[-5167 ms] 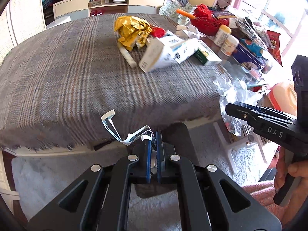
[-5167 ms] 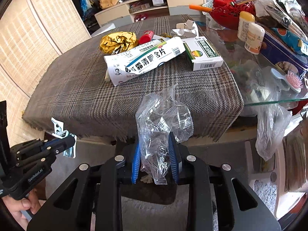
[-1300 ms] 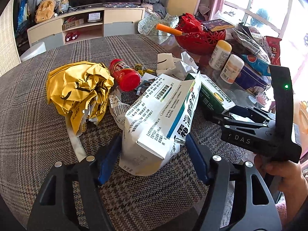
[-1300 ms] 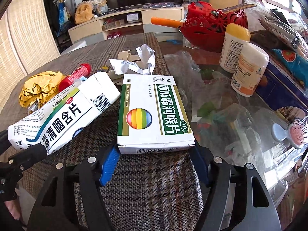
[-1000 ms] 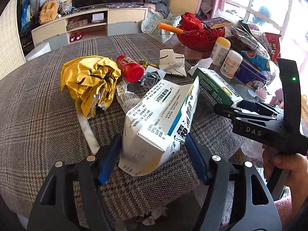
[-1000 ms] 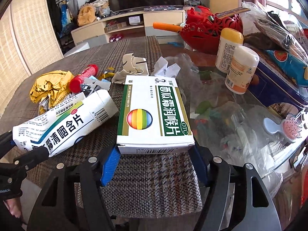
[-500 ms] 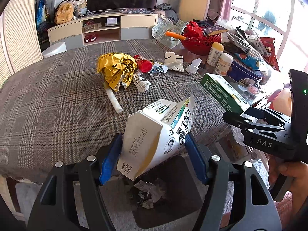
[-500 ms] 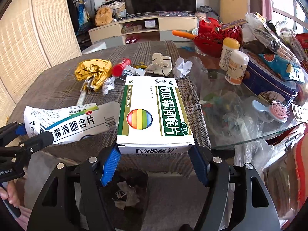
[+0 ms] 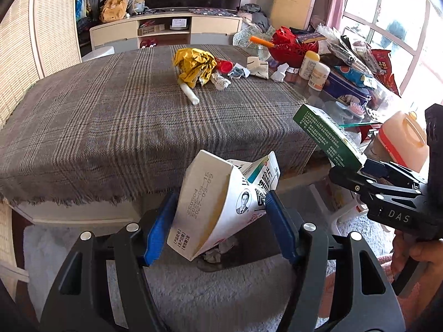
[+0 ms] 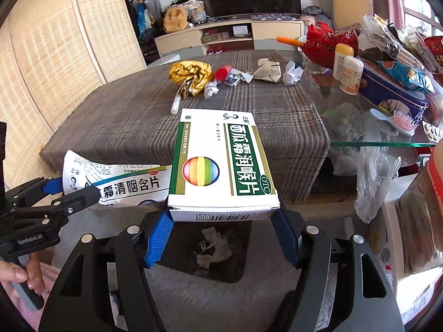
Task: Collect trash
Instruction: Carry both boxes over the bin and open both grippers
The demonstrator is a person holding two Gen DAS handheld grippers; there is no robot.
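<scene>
My left gripper (image 9: 218, 221) is shut on a crumpled white medicine box (image 9: 218, 204), held in the air past the table's near edge. My right gripper (image 10: 221, 235) is shut on a green and white lozenge box (image 10: 221, 163), also off the table. Below both sits a dark trash bin (image 10: 207, 251) on the floor with crumpled paper in it. Each gripper shows in the other's view: the right gripper (image 9: 357, 174) with its green box (image 9: 326, 135), the left gripper (image 10: 72, 191) with its white box (image 10: 119, 182). More trash lies on the table: yellow foil wrapper (image 9: 193, 63), red cap (image 9: 225, 66), paper scraps (image 9: 257, 67).
The plaid tablecloth (image 9: 110, 116) covers the table's left part; a glass top (image 10: 373, 121) on the right carries bottles (image 10: 350, 74), a red basket (image 10: 326, 44), a blue tin (image 10: 393, 91) and a hairbrush (image 10: 398, 121). A plastic bag (image 10: 373, 177) hangs off the glass edge. Pale carpet lies below.
Both grippers have pulled back from the table with their boxes, lifting them off the cloth and over the bin on the floor. The table trash has receded in both views.
</scene>
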